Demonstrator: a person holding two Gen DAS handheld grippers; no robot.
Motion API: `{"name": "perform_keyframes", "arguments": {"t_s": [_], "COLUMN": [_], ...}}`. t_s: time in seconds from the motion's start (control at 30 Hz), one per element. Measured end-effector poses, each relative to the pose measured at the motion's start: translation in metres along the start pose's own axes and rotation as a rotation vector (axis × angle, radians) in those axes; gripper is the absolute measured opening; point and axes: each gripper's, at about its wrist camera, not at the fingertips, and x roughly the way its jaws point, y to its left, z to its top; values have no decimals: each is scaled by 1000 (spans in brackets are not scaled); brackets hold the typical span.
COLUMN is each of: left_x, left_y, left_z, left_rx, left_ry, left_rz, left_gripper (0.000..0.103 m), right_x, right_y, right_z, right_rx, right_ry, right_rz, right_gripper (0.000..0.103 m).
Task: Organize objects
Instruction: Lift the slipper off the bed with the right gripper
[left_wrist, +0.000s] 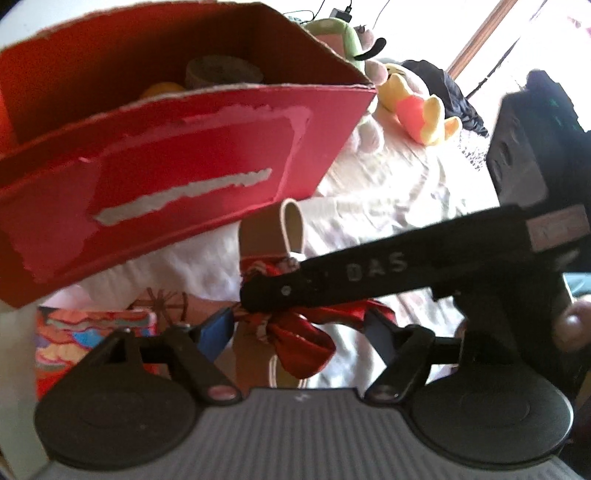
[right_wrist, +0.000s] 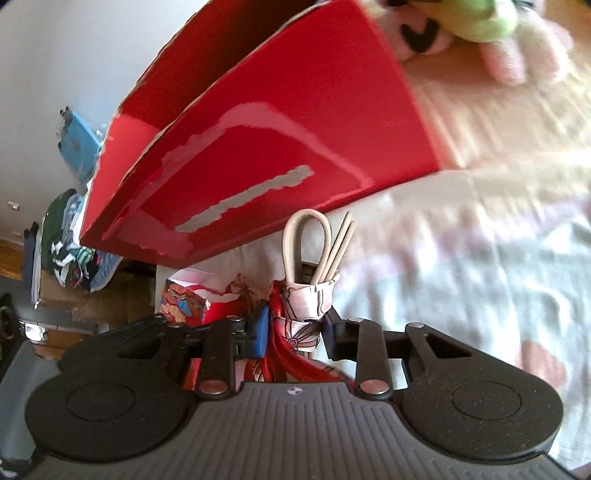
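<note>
Right fingers (right_wrist: 258, 328) clamped on red-and-white ribbon bundle (right_wrist: 295, 332), beige loop handle (right_wrist: 306, 240) sticking up from it. Left gripper (left_wrist: 299, 325) spread wide around the same bundle's red bow (left_wrist: 295, 339), pads not touching. Red cardboard box (left_wrist: 177, 173) just behind bundle, on white bedsheet (left_wrist: 388, 192). Yellow plush (left_wrist: 417, 107) beyond the box's far corner; patterned red box (left_wrist: 92, 332) below its near corner.
</note>
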Motion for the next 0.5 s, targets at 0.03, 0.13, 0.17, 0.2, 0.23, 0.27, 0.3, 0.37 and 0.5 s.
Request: {"name": "perform_keyframes", "arguments": {"t_s": [0.03,0.13,0.17,0.2,0.23,0.27,0.3,0.37,0.5], "left_x": [3,12,14,16,16,15,15,12,9], "left_y": [0,-2,-1,1,3,5,6,6,-6], "left_z": [1,-2,-4,-4,-4,-5,-5,-6,-4], "left_rx": [-2,30,32,27,15,5,-2,-10,12], "left_ry": [5,19,22,25,25,23,21,15,0], "left_rz": [-4,36,45,46,45,46,46,42,19], "left_gripper": [76,76,76,77,78,78,78,78,84], "right_x": [0,-6,-7,-10,-12,-12,-13,-14,-19], "right_y": [0,-8,-11,-15,-19,-23,-27,-31,-33], "right_z": [0,0,0,0,0,0,-1,-2,-2], "right_rx": [14,52,62,73,86,99,112,133,121], "right_ry": [-5,-27,-34,-42,-48,-50,-49,-47,-45], "right_rz": [1,-2,-1,-2,-1,2,4,10,18], "right_gripper": [31,32,32,32,32,32,32,32,32]}}
